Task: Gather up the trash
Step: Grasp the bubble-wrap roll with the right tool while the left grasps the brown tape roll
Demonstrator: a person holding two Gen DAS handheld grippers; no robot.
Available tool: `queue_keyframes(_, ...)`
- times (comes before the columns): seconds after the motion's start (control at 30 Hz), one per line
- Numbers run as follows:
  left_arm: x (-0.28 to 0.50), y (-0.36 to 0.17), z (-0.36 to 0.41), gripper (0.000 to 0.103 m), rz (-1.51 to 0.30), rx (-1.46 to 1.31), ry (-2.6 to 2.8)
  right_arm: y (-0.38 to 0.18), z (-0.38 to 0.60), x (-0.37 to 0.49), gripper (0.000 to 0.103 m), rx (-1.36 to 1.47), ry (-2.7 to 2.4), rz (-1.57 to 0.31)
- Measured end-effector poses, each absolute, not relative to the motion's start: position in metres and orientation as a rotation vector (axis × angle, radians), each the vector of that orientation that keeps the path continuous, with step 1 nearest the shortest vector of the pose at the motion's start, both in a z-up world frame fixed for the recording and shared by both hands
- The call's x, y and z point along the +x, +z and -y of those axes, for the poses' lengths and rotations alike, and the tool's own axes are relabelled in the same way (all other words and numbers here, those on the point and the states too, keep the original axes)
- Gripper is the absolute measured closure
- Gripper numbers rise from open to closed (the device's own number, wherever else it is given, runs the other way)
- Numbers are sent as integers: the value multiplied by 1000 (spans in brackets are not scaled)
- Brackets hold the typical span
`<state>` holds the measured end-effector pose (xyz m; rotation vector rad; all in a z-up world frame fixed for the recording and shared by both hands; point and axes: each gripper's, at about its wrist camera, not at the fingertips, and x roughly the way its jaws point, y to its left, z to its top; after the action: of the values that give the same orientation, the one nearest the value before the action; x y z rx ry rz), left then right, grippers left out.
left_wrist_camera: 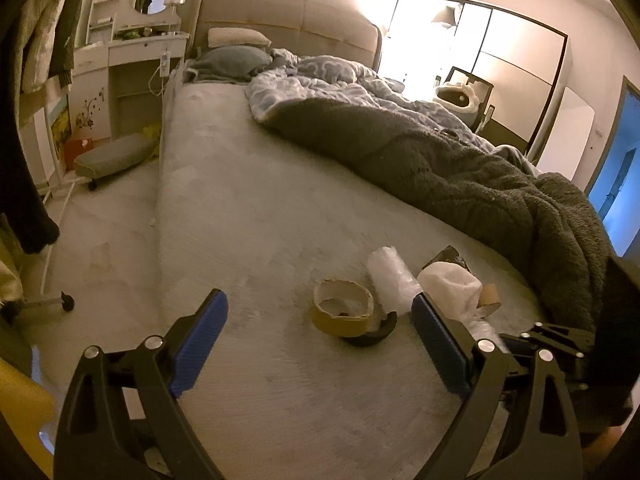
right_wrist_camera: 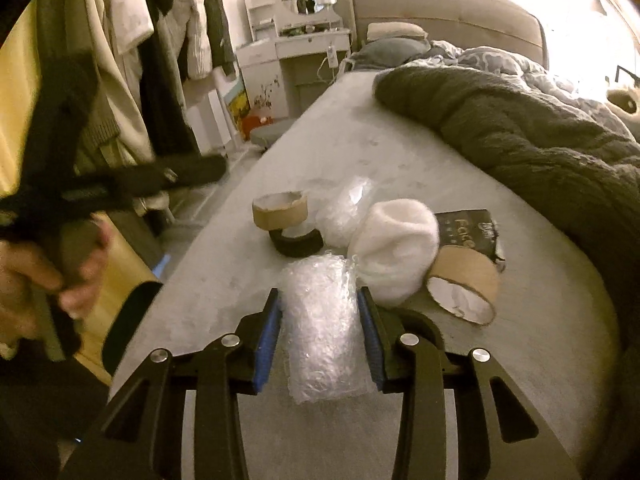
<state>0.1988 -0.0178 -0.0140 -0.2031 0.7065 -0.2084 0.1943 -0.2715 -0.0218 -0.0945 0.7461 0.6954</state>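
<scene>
We view a bed from two gripper cameras. Our right gripper has its blue pads pressed on both sides of a roll of bubble wrap, which lies lengthwise between its fingers. Just ahead and to the right of that gripper sits a white wad, touching the wrap. Further right, a cardboard tape core lies tilted on its side, with a black packet behind it. Ahead and left, a second tape core leans on a black curved piece, beside a clear plastic bundle.

Our left gripper stands wide open and holds nothing; the tape core lies just beyond its fingertips, between them. A grey blanket covers the bed's far right. In the right wrist view, a hand grips the left tool's handle.
</scene>
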Motion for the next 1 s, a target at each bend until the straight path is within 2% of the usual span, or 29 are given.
queue_keyframes(0.17, 208, -23, 35, 9, -726, -172, -182, -15, 295, 193, 64, -39, 701, -713)
queue_keyframes(0.43, 223, -42, 53, 20, -785, -111, -142, -18, 323, 194, 64, 0, 677, -708)
queue_keyframes(0.67, 233, -49, 63, 37, -811, -100, -147, -21, 336, 191, 64, 15, 667, -707)
queue_keyframes(0.8, 236, -50, 65, 51, -816, -103, -149, -22, 340, 193, 64, 20, 663, -709)
queue_keyframes(0.87, 235, -50, 66, 55, -816, -91, -153, -22, 340, 193, 64, 21, 662, -708)
queue_keyframes(1.0, 234, -48, 65, 56, -812, -94, -161, -19, 336, 193, 64, 17, 664, -704)
